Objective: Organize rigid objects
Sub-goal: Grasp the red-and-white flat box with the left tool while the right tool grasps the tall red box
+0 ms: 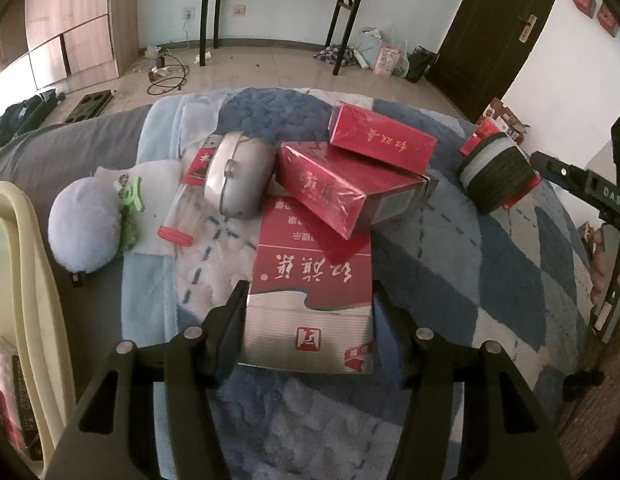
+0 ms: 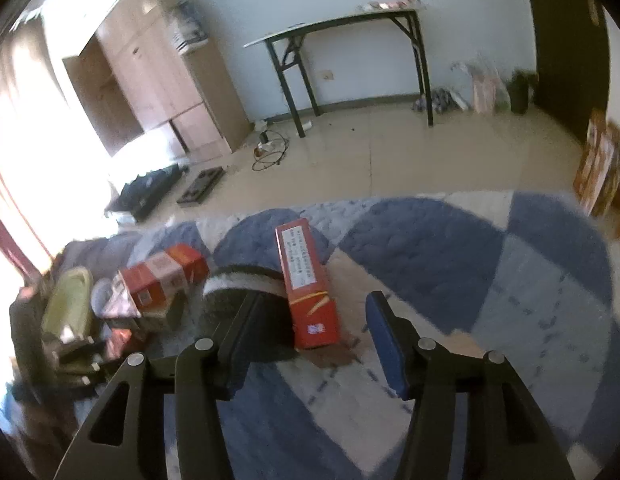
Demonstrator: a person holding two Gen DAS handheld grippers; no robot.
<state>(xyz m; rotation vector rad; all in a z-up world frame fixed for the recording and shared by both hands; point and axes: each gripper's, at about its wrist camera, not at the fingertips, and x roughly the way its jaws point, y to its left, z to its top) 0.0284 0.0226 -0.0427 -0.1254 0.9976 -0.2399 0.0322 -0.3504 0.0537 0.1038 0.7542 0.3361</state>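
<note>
The left wrist view shows the left gripper point(image 1: 310, 312) closed on a flat red and silver carton point(image 1: 310, 280), its fingers point(image 1: 230, 320) pressing the carton's two long sides on the blue and white quilt point(image 1: 470, 280). Two red boxes point(image 1: 346, 188) lie stacked across the carton's far end, the upper one point(image 1: 380, 140) tilted, and a silver mouse point(image 1: 238, 176) sits just beside them to the left. Further left are a lilac plush ball point(image 1: 84, 228) and a green clip point(image 1: 130, 200); a cream tub point(image 1: 26, 264) lines the left edge.

Only the right wrist view shows the right gripper point(image 2: 310, 312) from behind: jaws part open, the left finger point(image 2: 242, 320) against a dark striped roll point(image 2: 246, 292), the right finger clear, nothing clamped. A long orange box point(image 2: 310, 284) lies between the jaws, touching the roll. To its right the quilt is open up to the edge, with bare floor point(image 2: 430, 152) beyond.
</note>
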